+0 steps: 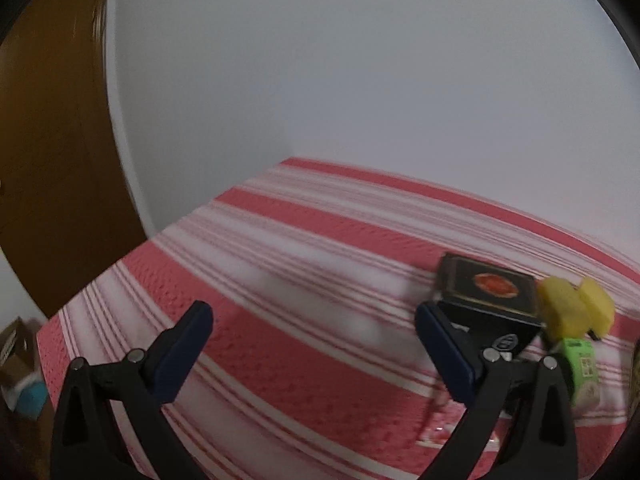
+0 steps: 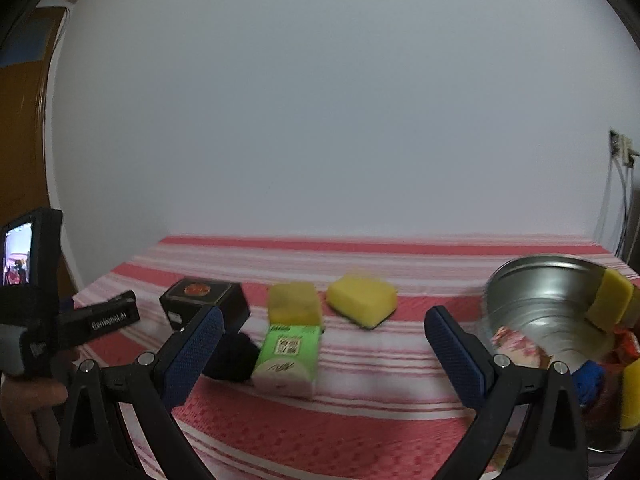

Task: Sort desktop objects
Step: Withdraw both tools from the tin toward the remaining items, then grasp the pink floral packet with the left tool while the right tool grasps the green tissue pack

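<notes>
On the red and white striped cloth (image 2: 360, 408) lie a black box with a red emblem (image 2: 208, 300), two yellow sponges (image 2: 295, 301) (image 2: 362, 298), a green and white carton (image 2: 289, 358) and a small black object (image 2: 236, 358). My right gripper (image 2: 324, 344) is open and empty above the cloth, in front of the carton. My left gripper (image 1: 314, 344) is open and empty; in its view the black box (image 1: 490, 286), yellow sponges (image 1: 562, 310) and green carton (image 1: 582, 368) sit at the right. The left gripper also shows in the right wrist view (image 2: 98, 320), at the left.
A metal bowl (image 2: 548, 300) at the right holds a yellow sponge (image 2: 610, 306) and colourful items. A white wall is behind the table. A brown door (image 1: 52, 160) stands at the left. A cardboard box (image 1: 16, 352) sits beyond the table's left edge.
</notes>
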### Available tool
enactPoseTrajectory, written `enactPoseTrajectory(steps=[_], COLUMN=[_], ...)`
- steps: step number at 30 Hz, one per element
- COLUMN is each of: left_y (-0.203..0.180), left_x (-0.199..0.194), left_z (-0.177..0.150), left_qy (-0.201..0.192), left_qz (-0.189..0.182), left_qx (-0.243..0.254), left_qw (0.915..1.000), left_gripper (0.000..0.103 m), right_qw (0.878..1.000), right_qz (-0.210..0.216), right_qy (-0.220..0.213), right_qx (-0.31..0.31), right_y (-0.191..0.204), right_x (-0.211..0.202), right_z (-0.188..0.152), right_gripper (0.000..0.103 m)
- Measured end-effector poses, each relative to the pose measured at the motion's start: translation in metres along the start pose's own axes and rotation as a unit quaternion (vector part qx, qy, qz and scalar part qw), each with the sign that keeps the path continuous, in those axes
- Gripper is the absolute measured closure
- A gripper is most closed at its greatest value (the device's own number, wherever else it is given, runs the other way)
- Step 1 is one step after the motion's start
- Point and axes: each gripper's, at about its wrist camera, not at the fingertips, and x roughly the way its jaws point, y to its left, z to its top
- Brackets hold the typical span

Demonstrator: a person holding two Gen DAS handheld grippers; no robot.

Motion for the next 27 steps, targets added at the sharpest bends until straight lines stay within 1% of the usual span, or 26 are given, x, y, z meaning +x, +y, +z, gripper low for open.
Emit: enactPoseTrajectory(steps=[3,4,5,6,7,8,10,14,17,19,20,21,22,23,25,27], left_y=[0.006,0.006,0.006,0.004,0.003,0.002,-0.003,-0.007,-0.009,-0.011,-0.012,-0.012,-0.013,-0.015,-0.018,-0.023], left_x=[0.003,0.002,0.001,0.0,-0.001,-0.002,-0.001,0.005,0.007,0.006,0.005,0.005,0.006,0.007,0.008,0.002], left_z=[-0.001,-0.002,-0.002,-0.003,-0.004,-0.004,-0.004,-0.003,-0.003,-0.004,-0.004,-0.005,-0.006,-0.007,-0.009,-0.013], left_qy=[0.014,0.014,0.012,0.01,0.009,0.01,0.013,0.024,0.028,0.028,0.029,0.031,0.034,0.038,0.046,0.047], left_qz=[-0.005,-0.007,-0.009,-0.011,-0.014,-0.017,-0.023,-0.026,-0.03,-0.032,-0.035,-0.038,-0.04,-0.042,-0.048,-0.063], left_qx=[-0.008,-0.009,-0.007,-0.003,0.003,0.009,0.017,0.025,0.032,0.037,0.04,0.043,0.045,0.049,0.061,0.082], left_qw=[0.9999,0.9998,0.9999,0.9999,0.9998,0.9998,0.9995,0.9991,0.9986,0.9984,0.9981,0.9979,0.9976,0.9972,0.9959,0.9935], left_gripper=[0.001,0.001,0.001,0.001,0.001,0.001,0.001,0.001,0.001,0.001,0.001,0.001,0.001,0.001,0.001,0.001], right_qw=[0.999,0.998,0.997,0.995,0.993,0.991,0.987,0.98,0.976,0.972,0.97,0.969,0.969,0.969,0.969,0.968], right_qz=[0.004,0.003,0.004,0.008,0.014,0.016,0.005,0.008,0.026,0.017,0.018,0.031,0.037,0.045,0.059,0.067], right_qy=[0.044,0.061,0.076,0.092,0.109,0.124,0.156,0.198,0.214,0.232,0.242,0.247,0.245,0.242,0.239,0.237], right_qx=[-0.011,-0.017,-0.024,-0.03,-0.036,-0.041,-0.042,-0.016,-0.007,-0.018,-0.015,0.004,0.013,0.021,0.032,0.04], right_y=[0.008,0.01,0.013,0.015,0.018,0.02,0.02,0.011,0.01,0.014,0.013,0.008,0.005,0.002,-0.003,-0.007], right_x=[0.018,0.026,0.031,0.037,0.044,0.049,0.063,0.078,0.09,0.1,0.105,0.109,0.11,0.11,0.109,0.107], right_z=[-0.001,-0.002,-0.003,-0.004,-0.005,-0.007,-0.011,-0.015,-0.016,-0.017,-0.018,-0.019,-0.018,-0.018,-0.017,-0.018], right_gripper=[0.001,0.004,0.012,0.017,0.024,0.027,0.029,0.029,0.029,0.029,0.029,0.029,0.032,0.04,0.051,0.051])
